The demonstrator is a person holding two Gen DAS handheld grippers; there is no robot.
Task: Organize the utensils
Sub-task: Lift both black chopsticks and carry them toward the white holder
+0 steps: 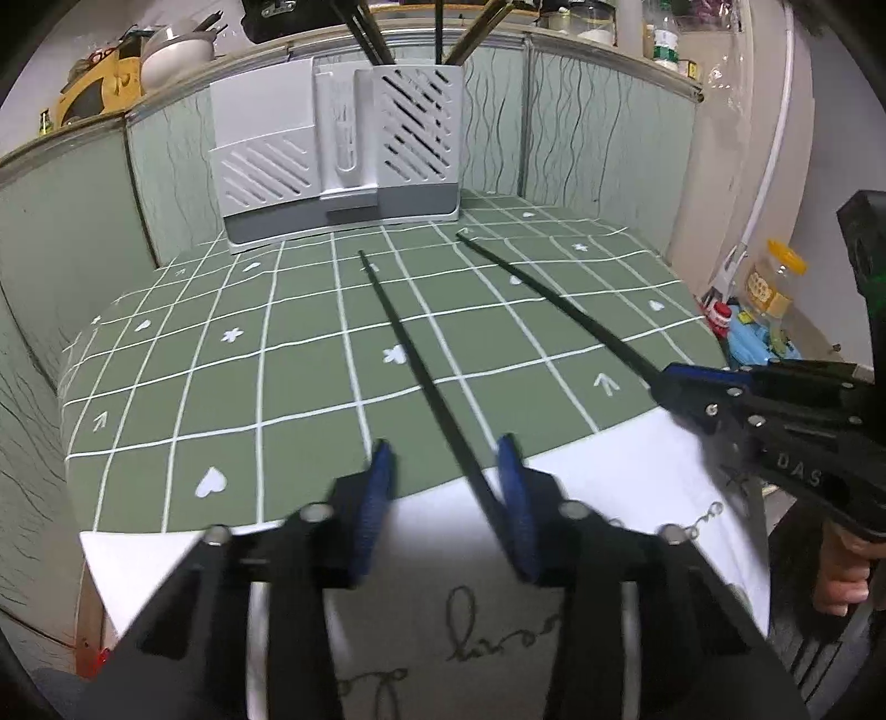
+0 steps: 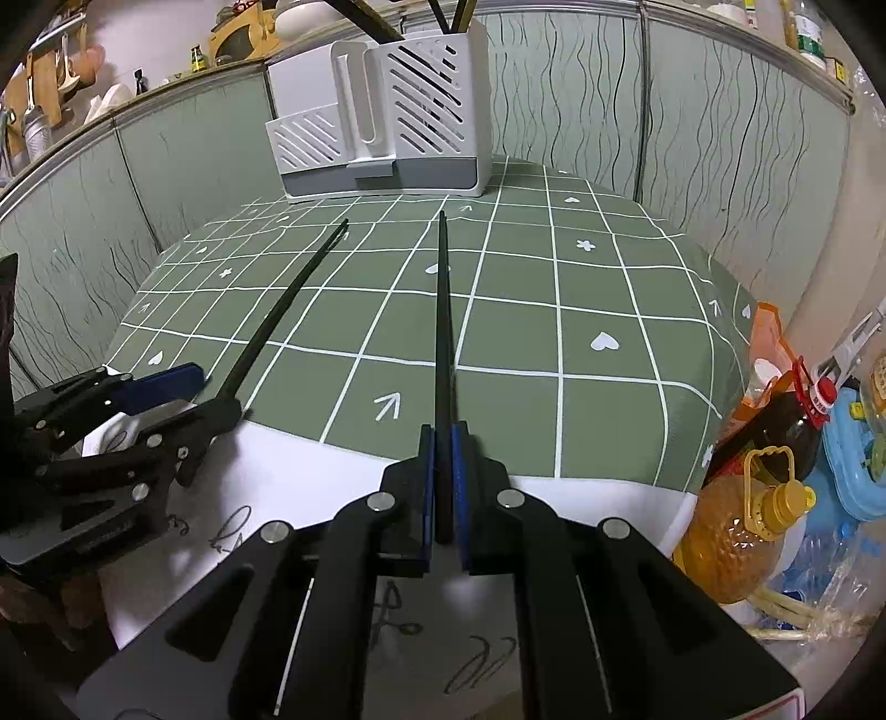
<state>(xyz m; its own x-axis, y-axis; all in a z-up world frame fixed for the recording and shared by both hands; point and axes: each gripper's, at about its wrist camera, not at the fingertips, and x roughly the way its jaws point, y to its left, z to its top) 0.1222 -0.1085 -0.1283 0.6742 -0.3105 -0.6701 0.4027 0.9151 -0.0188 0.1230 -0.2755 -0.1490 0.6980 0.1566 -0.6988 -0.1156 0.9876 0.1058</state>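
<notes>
Two black chopsticks lie lengthwise over the green checked tablecloth. My right gripper point(image 2: 442, 443) is shut on the near end of one chopstick point(image 2: 443, 310), which points toward the white utensil holder point(image 2: 387, 127). My left gripper point(image 1: 446, 462) is open; the other chopstick point(image 1: 421, 365) runs between its blue pads, close against the right pad point(image 1: 512, 482). In the left wrist view the right gripper point(image 1: 673, 382) shows at the right with its chopstick point(image 1: 554, 293). The holder point(image 1: 338, 149) stands at the table's far edge with several dark and golden utensils upright in it.
A white cloth with script writing point(image 2: 332, 487) covers the table's near edge. Green wavy-patterned wall panels point(image 1: 581, 122) ring the table. Oil bottles point(image 2: 742, 531) and a blue object point(image 2: 858, 459) crowd the right side. Bowls and jars sit on the ledge point(image 1: 171, 50) above.
</notes>
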